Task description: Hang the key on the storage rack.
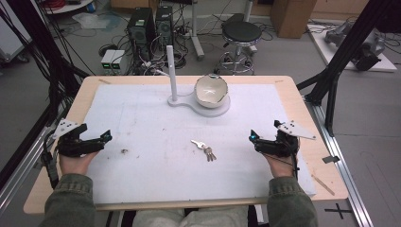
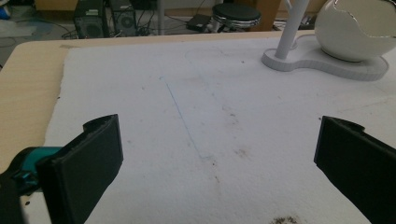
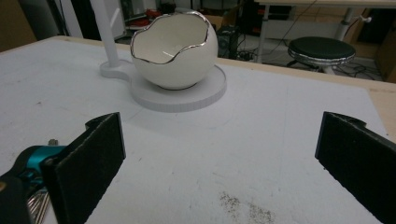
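The wooden desk [image 1: 289, 90] is carrying a big white mat [image 1: 156, 127] that is covering nearly all of its top and is showing some dark specks. At the far middle of the mat a white stand [image 1: 189, 101] is lying, with a thin upright post [image 1: 171, 71] on its left part and a round base on its right part. On this round base a white egg-shaped bowl [image 1: 211, 90] with a silver broken-shell rim is sitting, and its opening is tilting toward the person. The left claw [image 1: 106, 137] is resting at the left side of the mat, in the person's left hand [image 1: 75, 158], and in the left gripper view its two black jaws are standing wide apart with just bare mat between them. The right claw [image 1: 253, 137] is resting at the right side, in the right hand [image 1: 279, 161], and its jaws are also standing wide apart and are holding nothing. A small bunch of keys [image 1: 204, 150] is lying flat on the near middle of the mat, between the two claws, a little closer to the right claw and well apart from the bowl.
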The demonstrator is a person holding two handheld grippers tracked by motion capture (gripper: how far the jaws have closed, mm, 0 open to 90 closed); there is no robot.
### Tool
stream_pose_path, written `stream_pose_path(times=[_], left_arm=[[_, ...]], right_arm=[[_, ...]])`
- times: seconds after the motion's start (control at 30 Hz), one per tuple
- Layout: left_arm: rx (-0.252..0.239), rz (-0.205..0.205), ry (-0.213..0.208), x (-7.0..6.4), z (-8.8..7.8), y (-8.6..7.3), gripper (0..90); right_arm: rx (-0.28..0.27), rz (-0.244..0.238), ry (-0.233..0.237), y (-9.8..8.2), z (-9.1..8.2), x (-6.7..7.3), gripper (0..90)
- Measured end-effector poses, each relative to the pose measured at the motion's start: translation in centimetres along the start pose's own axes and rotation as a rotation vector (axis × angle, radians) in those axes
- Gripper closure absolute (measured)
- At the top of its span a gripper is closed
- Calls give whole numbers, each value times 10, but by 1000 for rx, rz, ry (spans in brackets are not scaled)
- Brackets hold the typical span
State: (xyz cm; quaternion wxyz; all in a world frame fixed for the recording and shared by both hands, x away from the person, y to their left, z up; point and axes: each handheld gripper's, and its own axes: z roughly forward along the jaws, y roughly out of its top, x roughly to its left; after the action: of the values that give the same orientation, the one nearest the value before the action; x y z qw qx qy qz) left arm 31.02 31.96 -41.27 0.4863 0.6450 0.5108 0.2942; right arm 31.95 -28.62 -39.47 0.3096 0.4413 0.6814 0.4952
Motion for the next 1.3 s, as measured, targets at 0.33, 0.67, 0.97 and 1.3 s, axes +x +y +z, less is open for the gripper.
stream_pose_path(times=[0.33,0.67,0.97,1.3], left_arm=[[11,16,0,-1,1,-1,17],[11,30,-5,-3,2,-1,17],[21,51,-3,-8,0,-3,17],[17,49,6,-8,-1,-3,17]], right_arm=[[14,0,12,0,1,1,6],[42,-3,31,-1,5,3,6],[84,14,58,1,9,8,6],[117,-56,117,19,18,28,6]])
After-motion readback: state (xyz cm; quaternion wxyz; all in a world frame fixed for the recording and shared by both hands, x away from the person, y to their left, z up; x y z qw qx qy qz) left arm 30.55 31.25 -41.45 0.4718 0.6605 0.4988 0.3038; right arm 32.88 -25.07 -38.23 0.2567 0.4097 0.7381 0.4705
